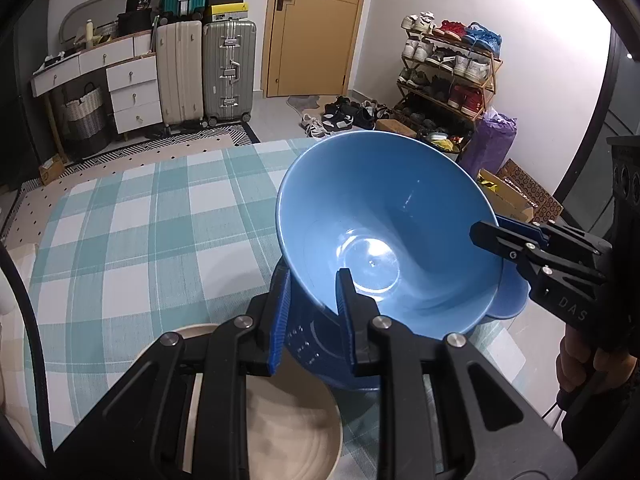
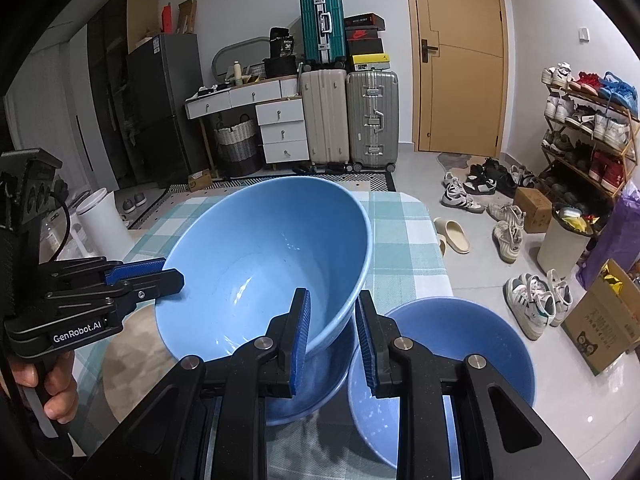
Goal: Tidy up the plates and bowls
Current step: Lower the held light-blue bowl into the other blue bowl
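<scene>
both claws hold the large light blue bowl (image 1: 384, 232) by opposite sides of its rim, the left claw (image 1: 314, 312) and right claw (image 2: 334, 336) each clamped on the wall, with the bowl tilted above a darker blue bowl (image 1: 320, 356) on the checked surface (image 1: 140, 220). to nest it well, i judge it should be levelled and centred before either claw lets go. only the right wrist view shows a third blue bowl (image 2: 460, 344) near right; only the left shows the beige plate (image 1: 292, 432).
</scene>
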Motion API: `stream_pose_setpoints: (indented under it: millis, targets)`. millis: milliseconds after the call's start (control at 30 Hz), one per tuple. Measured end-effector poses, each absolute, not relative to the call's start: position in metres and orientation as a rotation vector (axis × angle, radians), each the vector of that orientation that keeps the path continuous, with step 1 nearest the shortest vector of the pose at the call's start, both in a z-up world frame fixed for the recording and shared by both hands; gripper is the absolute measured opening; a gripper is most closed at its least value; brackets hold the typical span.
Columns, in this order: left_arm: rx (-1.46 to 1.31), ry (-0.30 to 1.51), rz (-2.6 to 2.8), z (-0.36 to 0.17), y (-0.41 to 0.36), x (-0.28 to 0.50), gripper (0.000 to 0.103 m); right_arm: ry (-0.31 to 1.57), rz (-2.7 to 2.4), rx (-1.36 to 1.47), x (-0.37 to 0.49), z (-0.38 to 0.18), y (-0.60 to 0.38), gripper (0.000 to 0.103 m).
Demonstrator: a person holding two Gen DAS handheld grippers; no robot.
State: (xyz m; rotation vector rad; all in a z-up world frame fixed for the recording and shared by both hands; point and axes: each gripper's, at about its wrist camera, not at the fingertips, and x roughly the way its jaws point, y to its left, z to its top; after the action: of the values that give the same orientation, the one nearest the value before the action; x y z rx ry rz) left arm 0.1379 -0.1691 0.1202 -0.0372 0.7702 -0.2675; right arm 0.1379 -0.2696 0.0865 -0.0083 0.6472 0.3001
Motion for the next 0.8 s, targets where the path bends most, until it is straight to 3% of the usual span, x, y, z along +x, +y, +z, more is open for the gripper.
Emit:
stream_pose_setpoints:
  millis: [800]
  targets:
    - [-0.026, 0.803, -0.244, 0.089, -0.161, 0.133, 0.019, 0.679, 0.312, -0.015, 0.130, 0.060, -0.261, 0.023]
